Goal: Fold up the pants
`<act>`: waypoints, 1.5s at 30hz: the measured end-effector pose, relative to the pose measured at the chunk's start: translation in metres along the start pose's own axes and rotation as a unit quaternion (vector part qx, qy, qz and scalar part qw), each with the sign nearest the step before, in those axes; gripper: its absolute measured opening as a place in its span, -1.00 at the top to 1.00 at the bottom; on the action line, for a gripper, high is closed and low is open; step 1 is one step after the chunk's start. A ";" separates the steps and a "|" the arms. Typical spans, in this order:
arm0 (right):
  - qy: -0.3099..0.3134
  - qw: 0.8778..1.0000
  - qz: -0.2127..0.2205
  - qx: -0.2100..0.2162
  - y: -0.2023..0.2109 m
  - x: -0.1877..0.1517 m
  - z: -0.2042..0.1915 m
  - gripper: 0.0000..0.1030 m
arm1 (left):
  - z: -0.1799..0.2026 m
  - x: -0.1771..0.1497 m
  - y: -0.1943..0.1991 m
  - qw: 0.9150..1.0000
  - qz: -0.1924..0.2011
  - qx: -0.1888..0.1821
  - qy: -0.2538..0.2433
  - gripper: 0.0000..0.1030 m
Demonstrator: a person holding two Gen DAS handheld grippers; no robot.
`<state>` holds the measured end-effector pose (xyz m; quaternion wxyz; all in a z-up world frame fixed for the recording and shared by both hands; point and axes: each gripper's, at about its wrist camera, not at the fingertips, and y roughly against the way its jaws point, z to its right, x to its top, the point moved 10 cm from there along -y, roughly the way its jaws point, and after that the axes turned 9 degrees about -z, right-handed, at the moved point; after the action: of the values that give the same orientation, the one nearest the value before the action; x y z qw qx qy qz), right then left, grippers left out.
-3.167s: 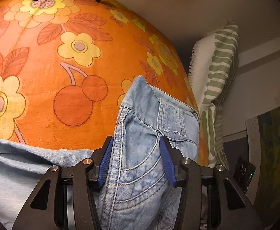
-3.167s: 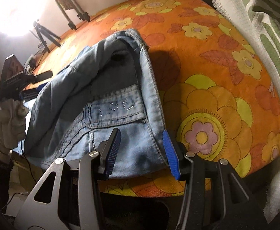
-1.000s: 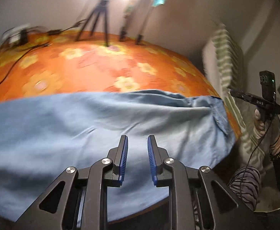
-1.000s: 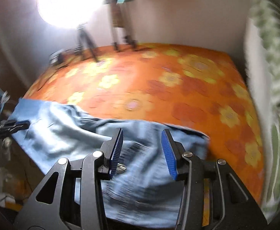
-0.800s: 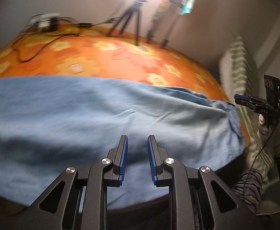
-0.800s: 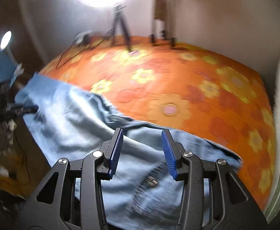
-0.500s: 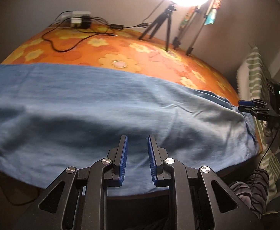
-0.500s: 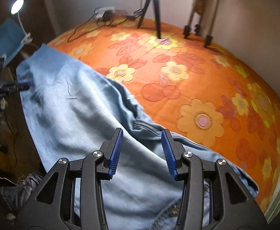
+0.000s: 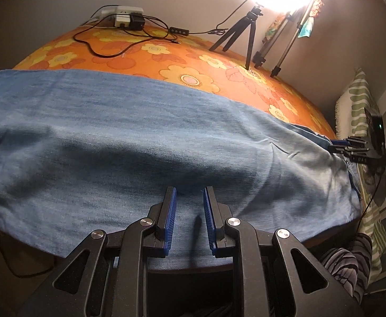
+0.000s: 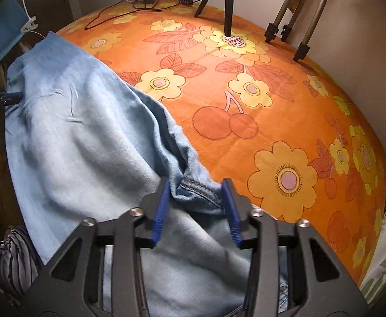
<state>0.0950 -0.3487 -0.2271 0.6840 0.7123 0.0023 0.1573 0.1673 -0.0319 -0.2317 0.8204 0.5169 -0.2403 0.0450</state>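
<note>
Pants (image 9: pixel 129 142) lie lengthwise along the near edge of the orange bed (image 10: pixel 272 100). Right tongs (image 10: pixel 196 206), just closing, pinch a denim fold for the next fold; left tongs (image 9: pixel 189 218) hover narrowly open, empty.

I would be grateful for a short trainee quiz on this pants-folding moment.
1. True or false: the pants lie spread on an orange flowered bedspread.
2. What sits between the pads of the right claw? A) a bunched fold of the pants B) a black cable C) nothing
3. Fill in: the ____ claw hovers over the denim with only a narrow empty gap between its pads.

Key: 1 true. 2 A; its jaws have just been closing on that fold. 3 left: the left claw.
</note>
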 end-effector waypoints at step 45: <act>-0.326 0.941 0.064 -0.062 0.092 -0.191 0.162 -0.01 | -0.017 -0.010 0.079 0.996 0.072 0.008 0.044 0.63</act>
<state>-0.0687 -0.5543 -0.1822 0.6785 0.6796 -0.2759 -0.0402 0.1388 0.0212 -0.1768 0.8204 0.5027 -0.2404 0.1282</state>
